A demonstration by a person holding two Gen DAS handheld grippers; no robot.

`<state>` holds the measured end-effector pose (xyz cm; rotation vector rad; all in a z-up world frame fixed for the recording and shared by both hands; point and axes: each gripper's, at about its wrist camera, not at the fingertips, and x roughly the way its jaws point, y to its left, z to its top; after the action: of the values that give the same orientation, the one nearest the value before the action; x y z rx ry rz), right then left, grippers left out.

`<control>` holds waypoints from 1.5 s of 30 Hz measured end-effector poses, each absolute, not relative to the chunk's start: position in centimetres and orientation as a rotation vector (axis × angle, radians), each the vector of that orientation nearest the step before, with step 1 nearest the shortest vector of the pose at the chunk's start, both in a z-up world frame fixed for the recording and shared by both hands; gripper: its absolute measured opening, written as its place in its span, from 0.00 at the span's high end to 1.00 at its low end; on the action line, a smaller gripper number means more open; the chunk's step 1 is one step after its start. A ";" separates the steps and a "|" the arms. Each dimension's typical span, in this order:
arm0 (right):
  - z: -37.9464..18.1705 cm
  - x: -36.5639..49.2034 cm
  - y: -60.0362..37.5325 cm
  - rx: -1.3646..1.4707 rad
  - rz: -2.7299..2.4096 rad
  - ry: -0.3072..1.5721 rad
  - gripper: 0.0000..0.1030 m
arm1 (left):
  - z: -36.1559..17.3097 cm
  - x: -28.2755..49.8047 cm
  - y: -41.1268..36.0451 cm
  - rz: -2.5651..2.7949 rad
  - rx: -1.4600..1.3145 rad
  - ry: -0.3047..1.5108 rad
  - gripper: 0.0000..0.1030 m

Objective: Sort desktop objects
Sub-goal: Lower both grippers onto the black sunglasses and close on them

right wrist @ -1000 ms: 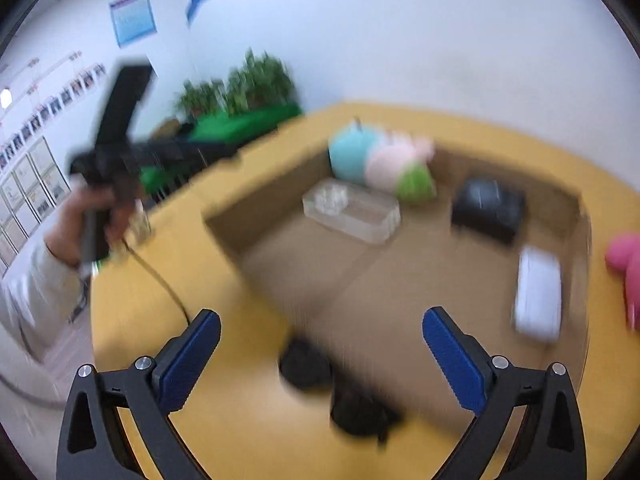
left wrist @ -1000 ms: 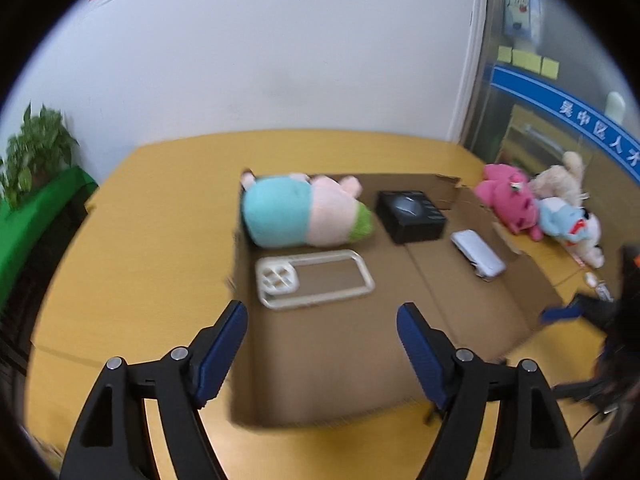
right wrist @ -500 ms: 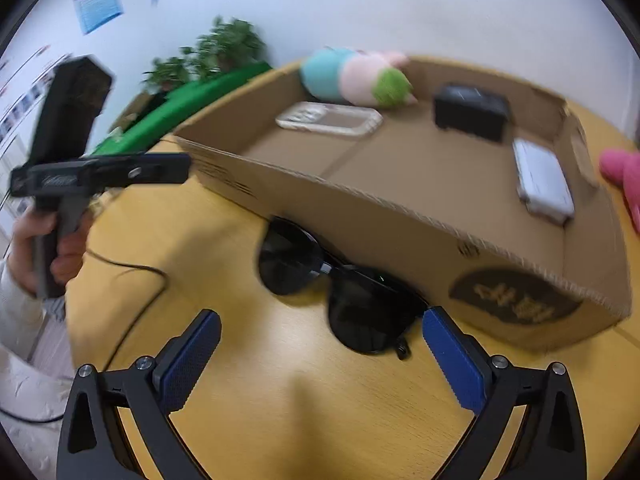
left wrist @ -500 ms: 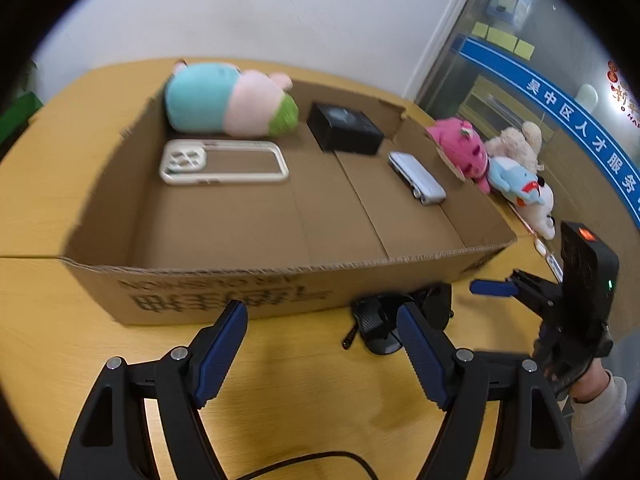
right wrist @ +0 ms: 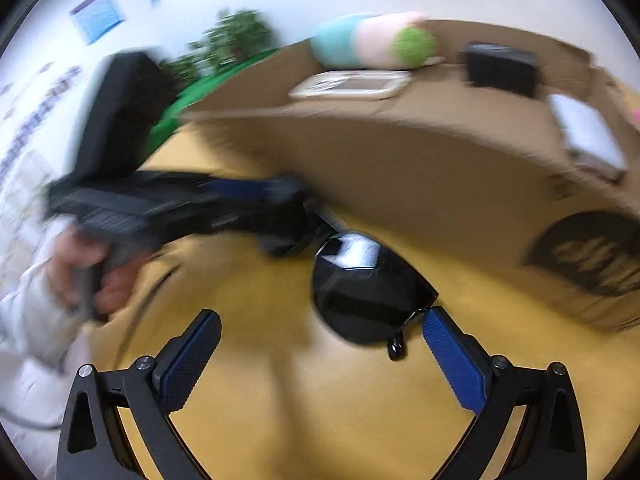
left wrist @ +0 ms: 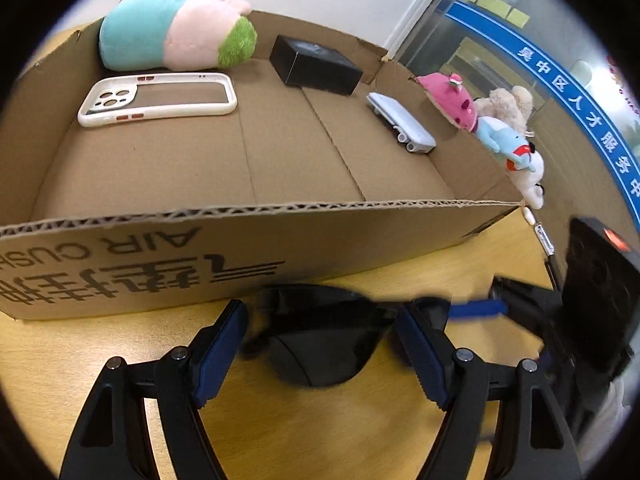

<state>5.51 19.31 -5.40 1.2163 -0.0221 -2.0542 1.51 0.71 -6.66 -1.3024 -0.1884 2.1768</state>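
Black sunglasses point(left wrist: 320, 344) lie on the yellow table just in front of the cardboard box point(left wrist: 168, 248). My left gripper point(left wrist: 322, 346) is open, its two blue fingers either side of one lens. My right gripper point(right wrist: 320, 348) is open over the other lens point(right wrist: 364, 292), its right finger close to the lens edge. The right gripper also shows in the left wrist view point(left wrist: 476, 307), and the left one shows blurred in the right wrist view point(right wrist: 248, 190). In the box lie a plush toy point(left wrist: 176, 36), a white phone case point(left wrist: 156, 98), a black box point(left wrist: 316, 65) and a silver device point(left wrist: 400, 122).
Several plush toys point(left wrist: 480, 116) lie on the table beyond the box's right wall. Potted plants point(right wrist: 236, 36) and a green cloth stand off the table's left side. A cable point(right wrist: 136, 320) trails on the table near my left hand.
Both grippers dropped low and closed in on the sunglasses in front of the box. The left gripper now straddles one lens; the right has come up to the other.
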 end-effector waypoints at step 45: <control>-5.0 8.7 12.7 1.229 -2.235 0.011 0.50 | -6.2 6.7 -0.3 2.021 -1.391 -0.510 0.73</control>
<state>8.72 12.70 -4.96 1.2294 0.0105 -2.2350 6.70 -0.27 -6.22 -1.3911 -0.5102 2.0211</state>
